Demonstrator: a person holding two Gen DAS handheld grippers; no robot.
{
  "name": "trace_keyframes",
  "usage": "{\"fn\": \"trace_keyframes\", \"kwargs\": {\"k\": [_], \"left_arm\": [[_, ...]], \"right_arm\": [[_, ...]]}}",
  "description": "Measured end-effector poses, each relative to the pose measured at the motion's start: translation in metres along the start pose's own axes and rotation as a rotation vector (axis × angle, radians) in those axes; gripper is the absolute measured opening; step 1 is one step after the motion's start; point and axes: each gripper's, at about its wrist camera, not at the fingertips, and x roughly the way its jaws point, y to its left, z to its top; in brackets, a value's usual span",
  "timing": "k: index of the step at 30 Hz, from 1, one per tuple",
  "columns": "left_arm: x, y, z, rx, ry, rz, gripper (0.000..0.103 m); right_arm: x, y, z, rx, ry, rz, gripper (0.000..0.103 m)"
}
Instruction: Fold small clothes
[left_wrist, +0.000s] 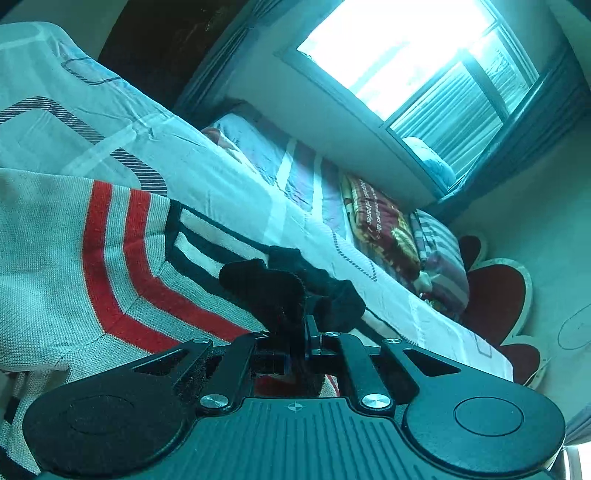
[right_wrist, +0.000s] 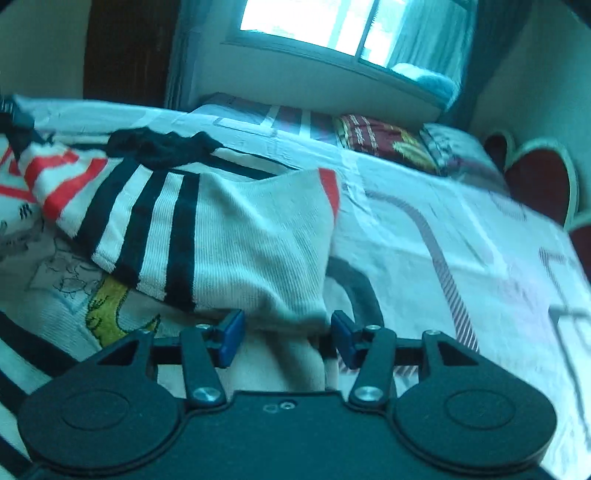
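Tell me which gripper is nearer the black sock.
Left. The left gripper is shut on the black sock; the right gripper sits at the striped sweater, well short of it.

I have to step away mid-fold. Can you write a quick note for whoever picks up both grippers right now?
Left gripper: jaws shut on a black sock, lifted over the striped knit sweater.
Right gripper: jaws part open around a fold of the sweater's cream sleeve; the pads do not clearly press it.
Layout: the sweater lies bunched on the bed sheet, over a cartoon-print garment. Another black garment lies at the sweater's far edge.
Done: nothing looks neatly folded yet.
Left: place the sock, flatten and fold the sweater, then the rest.
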Motion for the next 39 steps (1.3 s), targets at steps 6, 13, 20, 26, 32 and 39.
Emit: {"fn": "trace_keyframes", "kwargs": {"k": [6, 13, 20, 26, 32, 39], "left_arm": [[0.005, 0.005, -0.002, 0.016, 0.010, 0.024, 0.006], [0.023, 0.032, -0.028, 0.048, 0.101, 0.142, 0.007], [-0.008, 0.031, -0.034, 0.101, 0.063, 0.158, 0.007], [-0.030, 0.022, -0.017, 0.122, -0.015, 0.146, 0.007], [0.023, 0.010, -0.035, 0.151, 0.137, 0.135, 0.007], [0.020, 0.013, -0.032, 0.160, 0.106, 0.134, 0.007]], "right_arm": [[-0.001, -0.004, -0.009, -0.008, -0.023, 0.021, 0.049], [0.006, -0.040, -0.014, 0.197, 0.020, 0.115, 0.024], [-0.005, -0.052, -0.013, 0.205, 0.070, 0.121, 0.029], [-0.016, -0.056, 0.015, 0.232, -0.026, 0.160, 0.033], [0.023, -0.026, 0.022, 0.136, 0.036, 0.165, 0.031], [0.014, -0.051, 0.028, 0.212, -0.004, 0.171, 0.034]]}}
